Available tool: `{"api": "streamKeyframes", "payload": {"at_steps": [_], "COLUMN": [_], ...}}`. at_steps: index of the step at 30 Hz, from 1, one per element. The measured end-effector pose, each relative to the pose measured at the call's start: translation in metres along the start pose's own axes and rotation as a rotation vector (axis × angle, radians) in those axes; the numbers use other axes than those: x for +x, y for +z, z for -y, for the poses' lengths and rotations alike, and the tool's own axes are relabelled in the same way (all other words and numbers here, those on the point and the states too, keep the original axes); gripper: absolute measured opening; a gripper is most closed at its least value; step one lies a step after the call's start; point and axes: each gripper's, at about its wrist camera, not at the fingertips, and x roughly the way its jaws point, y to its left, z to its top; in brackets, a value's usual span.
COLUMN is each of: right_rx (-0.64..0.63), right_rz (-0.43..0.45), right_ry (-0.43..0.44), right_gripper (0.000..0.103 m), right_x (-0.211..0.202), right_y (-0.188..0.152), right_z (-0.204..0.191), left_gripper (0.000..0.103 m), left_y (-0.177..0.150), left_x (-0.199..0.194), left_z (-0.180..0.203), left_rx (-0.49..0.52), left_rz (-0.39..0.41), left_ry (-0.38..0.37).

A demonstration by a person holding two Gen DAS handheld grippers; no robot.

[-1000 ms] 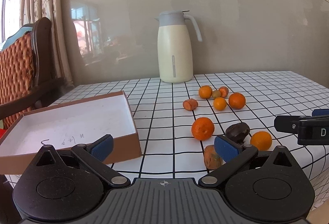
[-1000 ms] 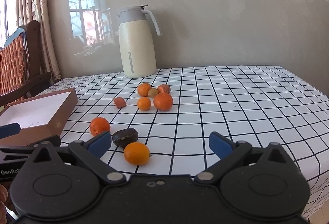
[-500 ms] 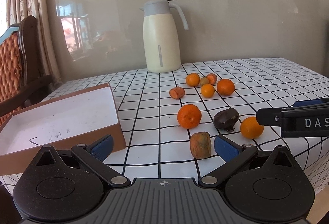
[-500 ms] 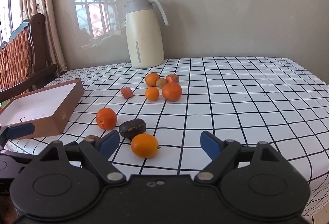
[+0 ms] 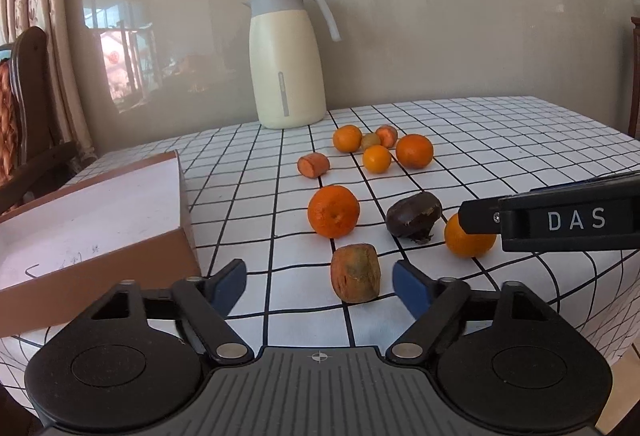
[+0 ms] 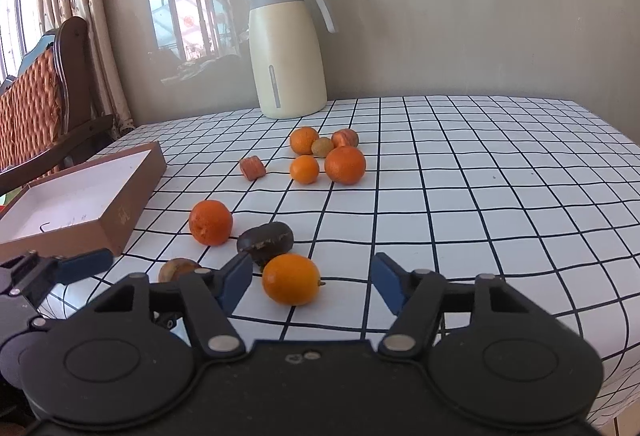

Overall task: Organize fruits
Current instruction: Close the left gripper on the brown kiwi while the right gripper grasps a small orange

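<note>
The cardboard box [image 5: 100, 220] beside the thermos [image 5: 286, 56] runs off the left edge in both views. In the right wrist view, the brownish fruit [image 6: 178, 268] before the box is half hidden behind the right gripper's finger [image 6: 236, 280]. The writing inside the box is too small to read.

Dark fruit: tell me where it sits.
Right wrist view: dark fruit lies near the table's front edge, between two oranges.

The checked table [image 6: 500, 196] bears scattered fruits [image 6: 345, 164], a jug [image 6: 286, 48] and a box [image 6: 132, 172].
</note>
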Motion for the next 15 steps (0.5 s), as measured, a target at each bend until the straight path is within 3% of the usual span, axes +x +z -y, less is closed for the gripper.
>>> {"api": "streamKeyframes", "payload": {"at_steps": [4,6,10,13,15], "right_rx": [0.005,0.009,0.011,0.0,-0.004], "right_rz": [-0.006,-0.008,-0.017,-0.02,-0.023], "right_ry": [-0.001,-0.001,-0.003,-0.008,-0.009], "right_gripper": [0.055,0.055,0.054,0.053,0.051], "right_x": [0.004,0.006,0.009,0.012,0.014], "right_y": [0.001,0.001,0.001,0.0,0.0], "right_z": [0.0,0.0,0.0,-0.003,-0.004], "left_gripper": [0.072,0.053,0.044,0.027,0.025], "left_y": [-0.002,-0.001,-0.002,-0.002,-0.003], "left_x": [0.005,0.007,0.01,0.01,0.009], "left_z": [0.002,0.003,0.005,0.009,0.011], "left_rx": [-0.017,-0.018,-0.029,-0.026,-0.016], "left_rz": [-0.012,-0.01,-0.018,-0.012,-0.005], "left_ry": [-0.01,-0.021,-0.038,-0.056,-0.052]}}
